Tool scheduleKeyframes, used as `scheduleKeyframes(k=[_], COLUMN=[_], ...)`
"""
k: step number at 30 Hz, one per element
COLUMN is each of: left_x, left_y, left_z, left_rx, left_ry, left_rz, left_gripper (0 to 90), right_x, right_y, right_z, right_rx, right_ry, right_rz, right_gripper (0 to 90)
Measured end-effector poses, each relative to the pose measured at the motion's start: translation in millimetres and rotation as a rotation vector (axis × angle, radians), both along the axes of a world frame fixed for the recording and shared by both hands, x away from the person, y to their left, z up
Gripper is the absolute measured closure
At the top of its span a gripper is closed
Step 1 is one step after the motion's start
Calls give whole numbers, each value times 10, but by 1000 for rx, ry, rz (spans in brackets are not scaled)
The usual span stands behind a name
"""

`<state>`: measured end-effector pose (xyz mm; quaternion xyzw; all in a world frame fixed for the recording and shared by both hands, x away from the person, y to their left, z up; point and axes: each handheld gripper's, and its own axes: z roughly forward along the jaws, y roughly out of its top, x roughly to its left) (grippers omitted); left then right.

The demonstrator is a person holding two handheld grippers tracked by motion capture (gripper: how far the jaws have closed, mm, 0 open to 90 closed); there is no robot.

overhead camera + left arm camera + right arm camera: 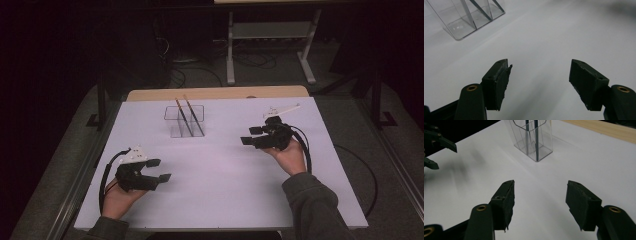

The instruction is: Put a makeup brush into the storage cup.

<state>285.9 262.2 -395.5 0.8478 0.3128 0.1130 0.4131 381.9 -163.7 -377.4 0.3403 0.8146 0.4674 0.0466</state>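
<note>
A clear plastic holder [184, 120] stands at the back middle of the white table top [225, 190], with two thin brown sticks [188, 115] leaning in it. My left gripper [159, 170] hovers at the front left, open, with bare table between its jaws [540, 75]. In the left gripper view the holder [466, 20] is up at the top left. My right gripper [250, 135] is at the right, pointing left, open and holding nothing [540, 195]. The right gripper view has the holder [534, 140] straight ahead, apart from the jaws, and the left gripper [436, 147] far off at the top left.
A wooden strip [215, 93] runs along the table's far edge. Black cables [305, 147] trail from both grippers. Behind the table stands a white desk frame [270, 35] on a dark floor with loose cables. Metal rails border the table's sides.
</note>
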Motion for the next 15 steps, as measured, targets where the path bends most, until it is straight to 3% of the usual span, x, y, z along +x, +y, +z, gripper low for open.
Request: scheduleKeyframes(k=[15], left_x=[-4], left_y=[5], left_z=[-4], left_rx=[-14], left_ry=[15], left_rz=[10], left_gripper=[304], right_x=[-193], right_y=[-140], right_z=[-105], right_rx=[-16], right_ry=[-10], right_rz=[-21], right_gripper=[343])
